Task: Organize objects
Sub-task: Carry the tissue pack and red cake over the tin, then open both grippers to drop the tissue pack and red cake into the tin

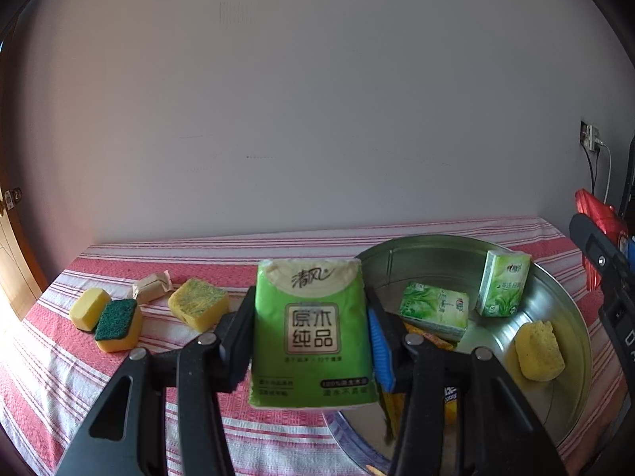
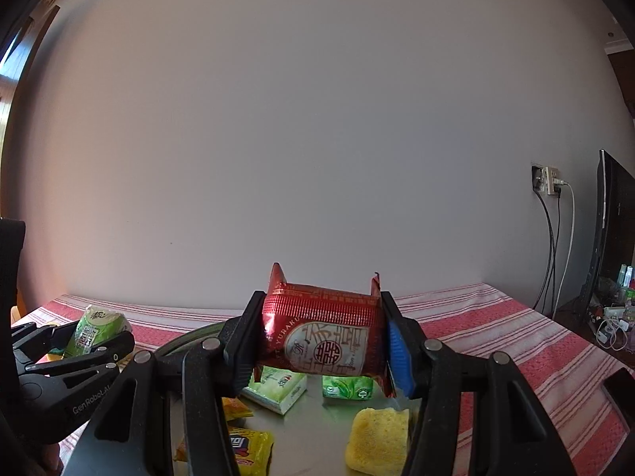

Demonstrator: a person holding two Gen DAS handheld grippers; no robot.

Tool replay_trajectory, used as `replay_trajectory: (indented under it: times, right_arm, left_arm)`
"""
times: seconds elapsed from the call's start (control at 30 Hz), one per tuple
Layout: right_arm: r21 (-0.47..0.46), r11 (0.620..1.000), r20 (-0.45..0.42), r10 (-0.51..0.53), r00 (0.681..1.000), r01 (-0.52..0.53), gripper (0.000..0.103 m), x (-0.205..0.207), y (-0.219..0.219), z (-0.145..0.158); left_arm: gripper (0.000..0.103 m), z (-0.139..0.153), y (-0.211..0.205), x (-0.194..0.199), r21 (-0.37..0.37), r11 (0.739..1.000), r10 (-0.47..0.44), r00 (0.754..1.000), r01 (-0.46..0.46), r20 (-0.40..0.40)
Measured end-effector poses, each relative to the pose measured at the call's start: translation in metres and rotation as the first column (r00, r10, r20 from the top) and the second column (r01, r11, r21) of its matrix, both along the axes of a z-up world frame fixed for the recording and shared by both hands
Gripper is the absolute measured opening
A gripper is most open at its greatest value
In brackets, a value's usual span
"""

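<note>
My left gripper [image 1: 311, 329] is shut on a green tissue pack [image 1: 311, 337] and holds it above the table, just left of a round metal tray [image 1: 563, 317]. It also shows in the right wrist view [image 2: 97, 331]. My right gripper [image 2: 323, 341] is shut on a red snack packet [image 2: 323, 337], held over the tray [image 2: 317, 420]. In the tray lie two small green tissue packs [image 1: 434, 309] [image 1: 502, 281], a yellow sponge [image 1: 539, 351] and yellow snack packets [image 2: 252, 446].
On the striped cloth [image 1: 59, 357] left of the tray lie a yellow sponge [image 1: 89, 307], a green-topped sponge [image 1: 117, 325], a yellowish sponge [image 1: 198, 303] and a small beige wrapped item [image 1: 152, 285]. A wall stands behind the table. A monitor [image 2: 611, 230] and cables are at the right.
</note>
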State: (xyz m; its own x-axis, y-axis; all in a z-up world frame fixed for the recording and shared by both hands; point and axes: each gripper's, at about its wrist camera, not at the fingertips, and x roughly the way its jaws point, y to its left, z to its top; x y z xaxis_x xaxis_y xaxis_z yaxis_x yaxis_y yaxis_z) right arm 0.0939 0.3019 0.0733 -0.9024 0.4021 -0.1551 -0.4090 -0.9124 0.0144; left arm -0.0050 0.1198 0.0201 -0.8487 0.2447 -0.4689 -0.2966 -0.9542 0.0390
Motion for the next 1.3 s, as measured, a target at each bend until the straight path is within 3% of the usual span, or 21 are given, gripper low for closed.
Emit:
replay_trajectory:
  times: [0.17, 0.63, 1.3]
  right_arm:
    - [-0.007, 0.999, 0.02, -0.043, 0.999, 0.043, 0.058, -0.001, 0.023, -0.003]
    - [0.028, 0.997, 0.098, -0.081, 0.992, 0.078, 0.058, -0.007, 0.019, -0.012]
    - [0.029, 0.999, 0.196, -0.024, 0.98, 0.019, 0.058, -0.014, -0.013, -0.031]
  left_arm:
    - [0.049, 0.0, 0.018, -0.003, -0.005, 1.0, -0.022, 1.0, 0.022, 0.003]
    - [0.049, -0.008, 0.065, -0.012, -0.074, 0.996, -0.048, 0.998, 0.052, 0.048]
    - [0.049, -0.018, 0.07, -0.021, -0.125, 0.991, -0.04, 0.995, 0.052, 0.092]
